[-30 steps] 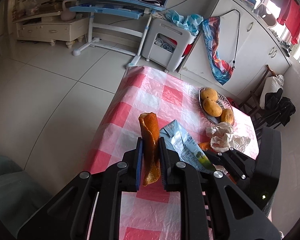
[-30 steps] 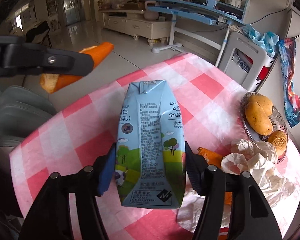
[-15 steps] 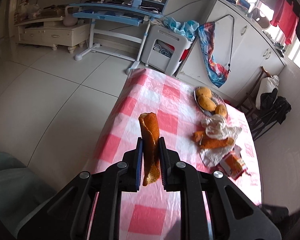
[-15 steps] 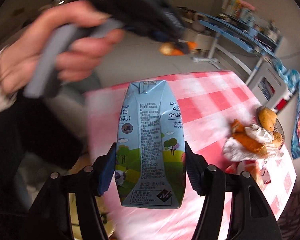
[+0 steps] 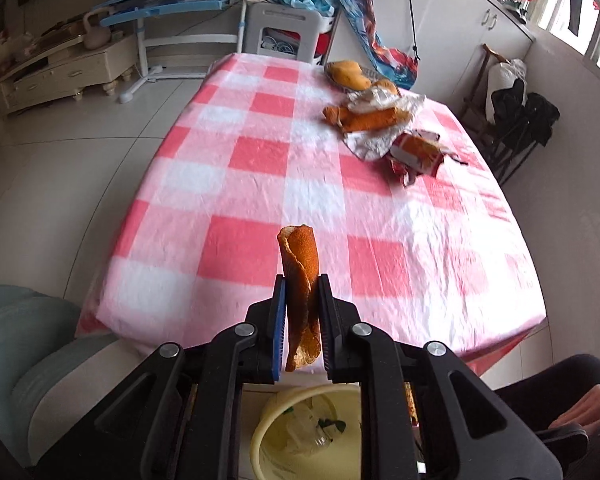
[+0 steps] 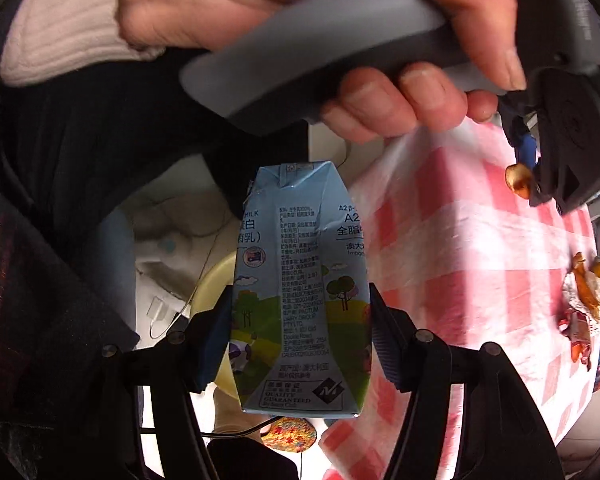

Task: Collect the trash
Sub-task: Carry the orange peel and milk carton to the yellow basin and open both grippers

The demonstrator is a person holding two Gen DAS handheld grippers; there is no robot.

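Note:
My left gripper [image 5: 301, 322] is shut on a curled orange peel [image 5: 300, 280], held past the near edge of the pink checked table [image 5: 320, 184] and above a yellow bin [image 5: 300, 436] on the floor. My right gripper [image 6: 300, 336] is shut on a flattened light-blue milk carton [image 6: 300, 288], held beside the table edge with the yellow bin [image 6: 216, 280] partly hidden behind it. The left gripper with the peel [image 6: 518, 180] shows at upper right in the right wrist view. More peel, crumpled paper [image 5: 376, 124] and a snack wrapper [image 5: 418, 154] lie on the far side of the table.
A plate of fruit [image 5: 350, 74] stands at the table's far edge. A grey-green seat [image 5: 28, 344] is at the left. A white stool [image 5: 284, 32], a blue desk [image 5: 172, 4] and white cupboards [image 5: 472, 28] stand beyond. The person's body [image 6: 80, 160] fills the left of the right wrist view.
Both grippers pulled back from the table towards the near edge and over the yellow bin, still holding the peel and the carton. The right gripper swung left, towards the person.

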